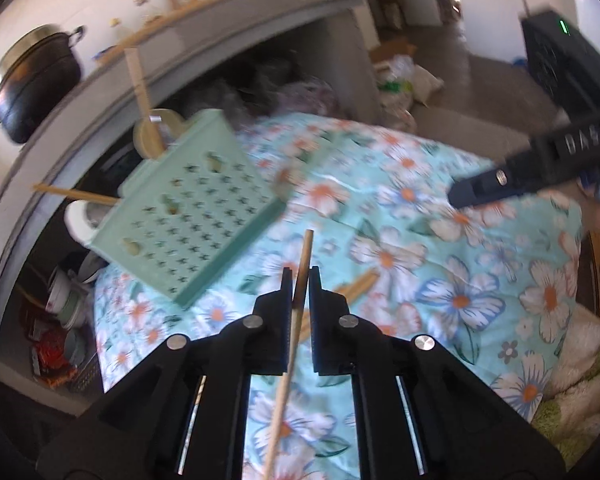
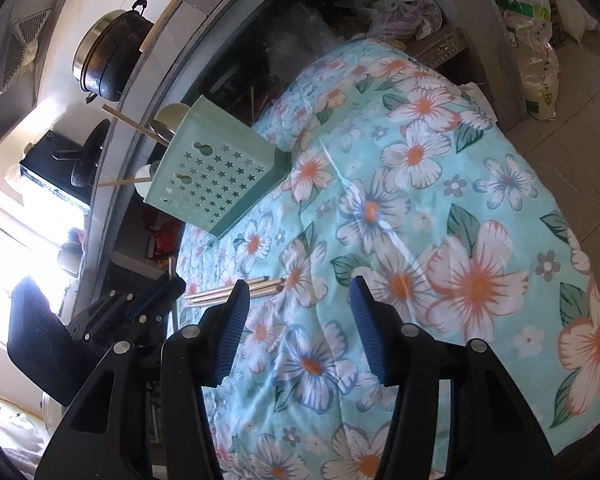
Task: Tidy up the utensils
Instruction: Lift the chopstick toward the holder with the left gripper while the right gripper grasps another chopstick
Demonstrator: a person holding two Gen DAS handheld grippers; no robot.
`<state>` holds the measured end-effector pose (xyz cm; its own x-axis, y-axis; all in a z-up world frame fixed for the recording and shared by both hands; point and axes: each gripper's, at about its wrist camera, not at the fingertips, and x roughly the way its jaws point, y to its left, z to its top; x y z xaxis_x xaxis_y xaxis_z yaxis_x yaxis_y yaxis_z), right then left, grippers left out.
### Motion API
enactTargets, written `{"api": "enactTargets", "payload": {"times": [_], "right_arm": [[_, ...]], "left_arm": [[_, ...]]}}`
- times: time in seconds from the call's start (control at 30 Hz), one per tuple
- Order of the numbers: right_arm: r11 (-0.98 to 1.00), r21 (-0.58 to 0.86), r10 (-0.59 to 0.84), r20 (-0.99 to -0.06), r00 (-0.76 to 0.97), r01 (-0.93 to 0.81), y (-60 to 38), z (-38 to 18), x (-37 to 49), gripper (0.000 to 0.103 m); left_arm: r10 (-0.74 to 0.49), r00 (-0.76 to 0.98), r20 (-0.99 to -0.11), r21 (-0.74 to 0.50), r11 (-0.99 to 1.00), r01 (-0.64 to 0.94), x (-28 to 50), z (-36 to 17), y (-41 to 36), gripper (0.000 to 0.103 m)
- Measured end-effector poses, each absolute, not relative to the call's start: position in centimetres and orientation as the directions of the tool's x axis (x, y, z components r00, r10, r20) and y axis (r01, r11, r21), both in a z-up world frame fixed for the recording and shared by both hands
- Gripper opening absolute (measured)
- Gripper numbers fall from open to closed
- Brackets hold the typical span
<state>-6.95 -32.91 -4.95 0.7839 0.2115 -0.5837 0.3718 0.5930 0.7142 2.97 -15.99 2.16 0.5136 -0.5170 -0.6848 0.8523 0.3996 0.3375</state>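
In the left wrist view my left gripper (image 1: 299, 273) is shut on a thin wooden chopstick (image 1: 305, 250), which runs between the jaws and sticks out past the tips. Several more chopsticks (image 1: 356, 286) (image 2: 260, 283) lie on the floral cloth (image 1: 440, 248) (image 2: 420, 200). A mint-green perforated utensil holder (image 1: 196, 208) (image 2: 216, 172) stands tilted at the cloth's far left, with wooden utensils (image 1: 140, 88) poking out of it. My right gripper (image 2: 300, 308) (image 1: 500, 184) hovers open over the cloth with nothing between its blue pads. The left gripper (image 2: 156, 294) shows at that view's lower left.
A black pot (image 1: 32, 80) (image 2: 112, 52) sits on the grey counter (image 1: 240, 12) behind. Bowls and packets fill the shelf (image 1: 64, 300) under it. Plastic bags (image 2: 536, 40) lie on the floor to the right, near a black box (image 1: 560, 56) with a green light.
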Motion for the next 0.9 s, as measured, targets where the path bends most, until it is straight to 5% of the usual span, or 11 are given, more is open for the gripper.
{"api": "enactTargets", "payload": {"times": [0.4,0.9], "right_arm": [[0.429,0.822,0.414,-0.547,0.728,0.374,-29.5,-9.0,-1.9,0.040],[0.223,0.855,0.386,-0.519,0.763,0.469,-29.2,-11.9,1.2,0.027]], "left_arm": [[-0.558,0.630,-0.541,0.161,0.667,0.728,6.9,7.2,-8.9,0.004],[-0.598,0.635,-0.490,-0.040,0.743,0.668,9.1,8.3,-5.2,0.004]]}}
